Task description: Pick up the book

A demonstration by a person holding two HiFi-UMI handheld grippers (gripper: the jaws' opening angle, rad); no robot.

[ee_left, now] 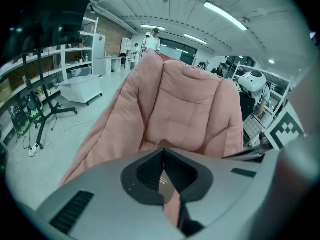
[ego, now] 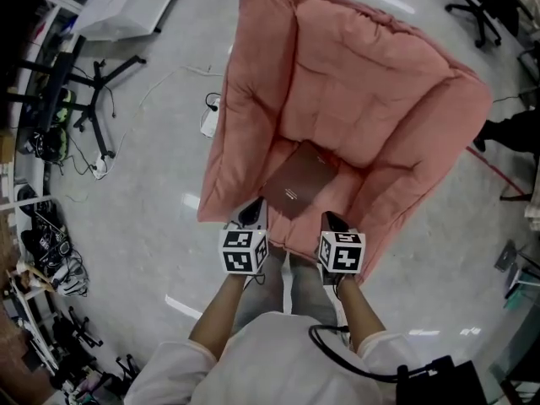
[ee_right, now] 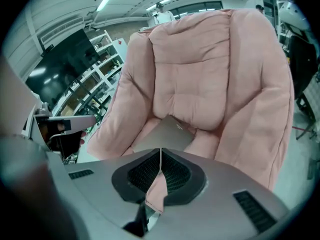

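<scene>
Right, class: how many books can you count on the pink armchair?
1. The brown book lies flat on the seat of the pink armchair, at the foot of its backrest. No other shows, though the cushion folds could hide one.

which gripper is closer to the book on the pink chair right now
Left, narrowly. The left gripper hovers just off the near-left corner of the book; the right gripper sits a bit farther off its near-right edge. Both have shut jaws, and neither touches it.
</scene>
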